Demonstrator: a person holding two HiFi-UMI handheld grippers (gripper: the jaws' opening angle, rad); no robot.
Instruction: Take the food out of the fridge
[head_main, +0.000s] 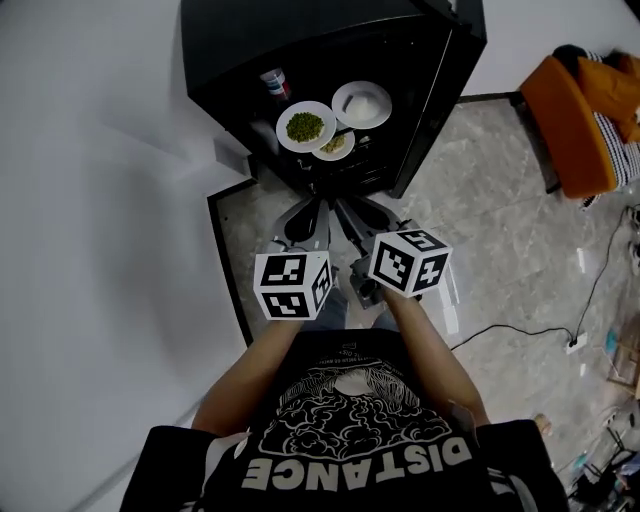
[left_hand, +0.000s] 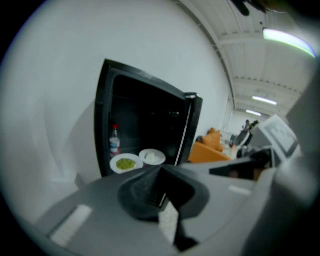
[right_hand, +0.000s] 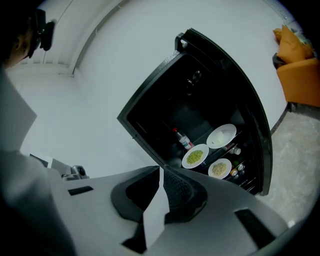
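Observation:
A black fridge (head_main: 215, 60) stands open ahead of me. On a shelf inside sit a white plate of green food (head_main: 305, 127), a white plate of pale food (head_main: 361, 103) and, partly under them, a plate of yellowish food (head_main: 335, 146). A red-capped bottle (head_main: 275, 82) stands behind them. My left gripper (head_main: 310, 218) and right gripper (head_main: 352, 218) hang side by side in front of the fridge, short of the shelf. In the left gripper view the left gripper (left_hand: 161, 192) is shut and empty. In the right gripper view the right gripper (right_hand: 161, 181) is shut and empty too.
The fridge door (head_main: 445, 95) swings open to the right, with small jars (right_hand: 236, 167) on its racks. A white wall (head_main: 90, 200) runs along the left. An orange sofa (head_main: 590, 100) and floor cables (head_main: 575, 340) lie to the right on the marble floor.

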